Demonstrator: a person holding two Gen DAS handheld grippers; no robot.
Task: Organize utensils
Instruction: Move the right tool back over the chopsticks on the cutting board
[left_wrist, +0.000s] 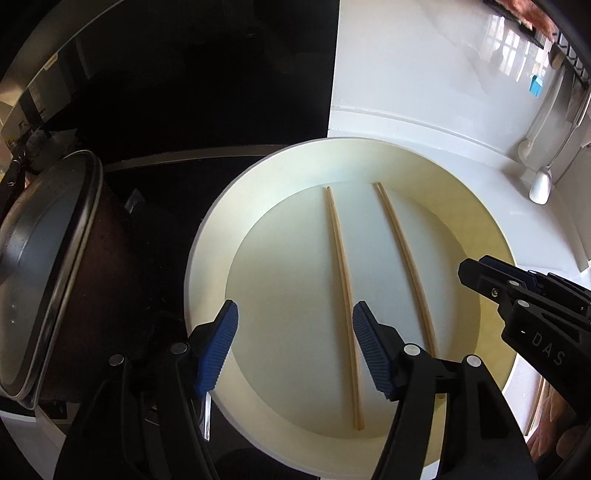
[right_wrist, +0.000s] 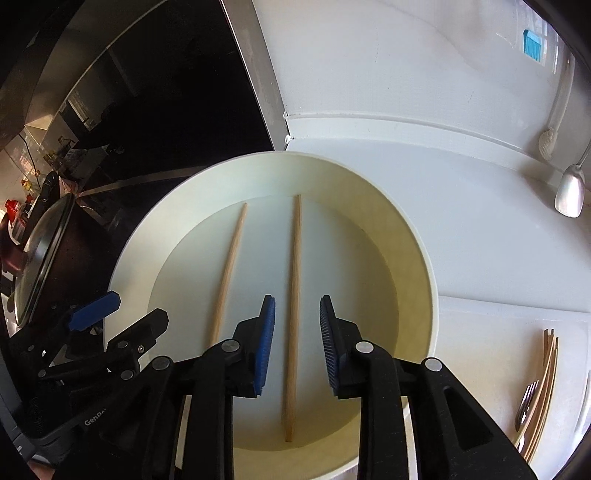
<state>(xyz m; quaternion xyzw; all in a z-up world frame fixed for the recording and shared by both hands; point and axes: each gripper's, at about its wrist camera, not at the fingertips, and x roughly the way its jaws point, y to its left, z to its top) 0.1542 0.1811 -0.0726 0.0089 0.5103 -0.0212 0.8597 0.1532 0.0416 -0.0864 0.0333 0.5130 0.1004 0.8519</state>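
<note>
- The desk (right_wrist: 480, 240) carries a round cream plate (right_wrist: 413, 236), which lies under both of your grippers.
- Two chopsticks lie apart in the plate, long axes running away from you.
- Your right gripper (right_wrist: 297, 343) is narrowly parted, empty, straddling the right chopstick (right_wrist: 294, 295) from above.
- Your left gripper (left_wrist: 295, 347) is wide, empty; the left chopstick (left_wrist: 341, 266) lies just off its right finger.
- More utensils (right_wrist: 539, 391) lie to the right gripper's right, nearer it.

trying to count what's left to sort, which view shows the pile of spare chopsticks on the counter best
The right wrist view: the spare chopsticks lie fanned out on the white counter right of the bowl, beside some metal cutlery. The left wrist view shows only a thin sliver at its lower right edge.
</note>
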